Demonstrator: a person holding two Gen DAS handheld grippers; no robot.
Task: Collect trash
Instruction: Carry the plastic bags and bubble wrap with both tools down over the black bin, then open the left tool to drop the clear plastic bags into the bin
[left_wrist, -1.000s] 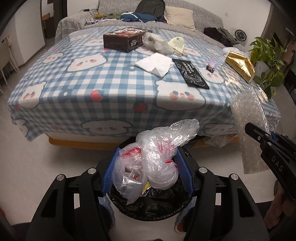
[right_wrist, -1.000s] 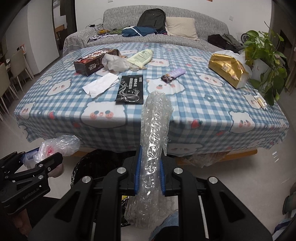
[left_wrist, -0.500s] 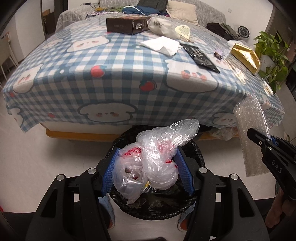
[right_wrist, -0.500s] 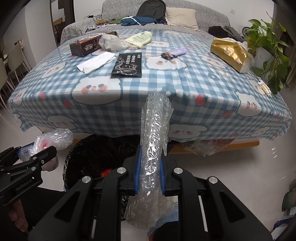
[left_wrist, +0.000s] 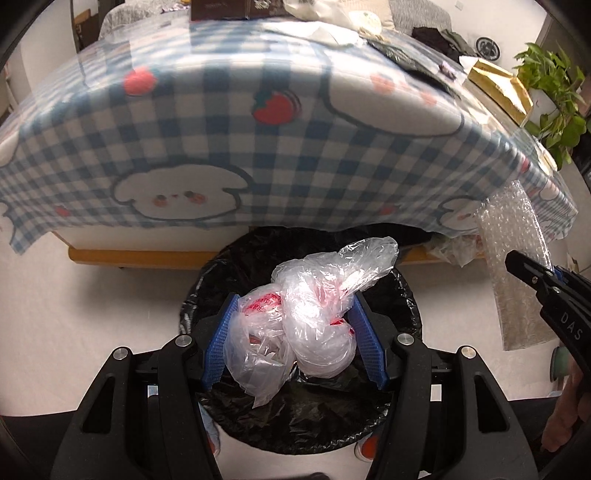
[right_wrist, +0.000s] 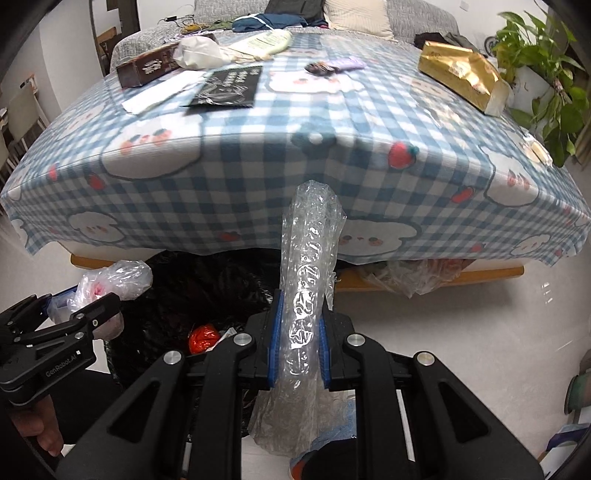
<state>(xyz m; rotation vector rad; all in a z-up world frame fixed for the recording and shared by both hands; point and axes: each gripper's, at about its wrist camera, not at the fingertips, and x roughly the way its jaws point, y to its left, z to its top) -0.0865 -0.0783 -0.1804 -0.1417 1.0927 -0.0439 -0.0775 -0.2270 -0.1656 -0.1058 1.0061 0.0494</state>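
We see both claws lower now: left claw (left_wrist: 293, 341) grips crumpled plastic bags (left_wrist: 314, 325) above the bin (left_wrist: 402, 295); right claw (right_wrist: 297, 349) pinches bubble wrap (right_wrist: 308, 280).

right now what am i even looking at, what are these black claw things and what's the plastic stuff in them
They are two hand-held grippers, each carried by a person, with a camera looking along its fingers. One picture comes from the left gripper, clamped on a crumpled clear plastic bag above a black-lined trash bin. The other comes from the right gripper, pinching a strip of bubble wrap. Behind is a table with a blue checked cloth, with a brown box, a black packet and a gold bag on top.
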